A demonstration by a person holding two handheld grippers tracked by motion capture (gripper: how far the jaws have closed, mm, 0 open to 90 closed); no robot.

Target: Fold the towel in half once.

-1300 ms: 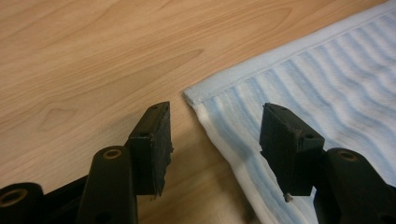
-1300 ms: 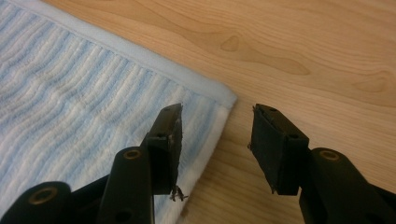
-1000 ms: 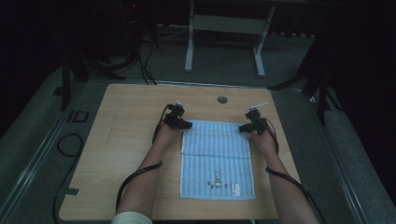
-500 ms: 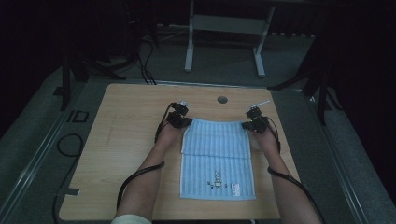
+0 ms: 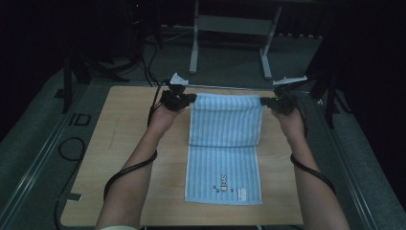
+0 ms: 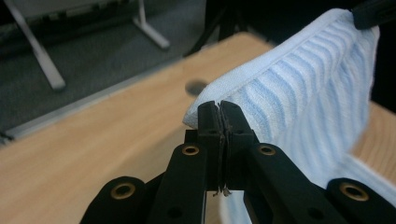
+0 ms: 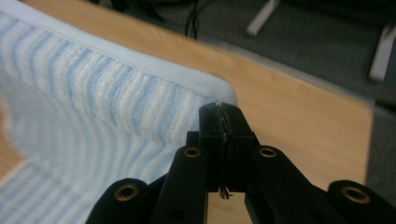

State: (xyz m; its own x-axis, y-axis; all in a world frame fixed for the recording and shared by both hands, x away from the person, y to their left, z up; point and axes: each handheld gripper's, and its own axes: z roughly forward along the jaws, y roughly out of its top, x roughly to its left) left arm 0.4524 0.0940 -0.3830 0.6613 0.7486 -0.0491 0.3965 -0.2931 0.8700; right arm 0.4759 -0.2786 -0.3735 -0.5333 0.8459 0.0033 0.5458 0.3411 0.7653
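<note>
Both forearms reach forward from the near edge, spread apart and raised. The left tongs and the right tongs point inward toward each other, each with its jaws pressed tight together, pinching a corner of cloth.

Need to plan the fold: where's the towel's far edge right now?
In the high view, the towel's far edge is lifted off the table, stretched between the left claw and right claw, each pinching a corner.
</note>
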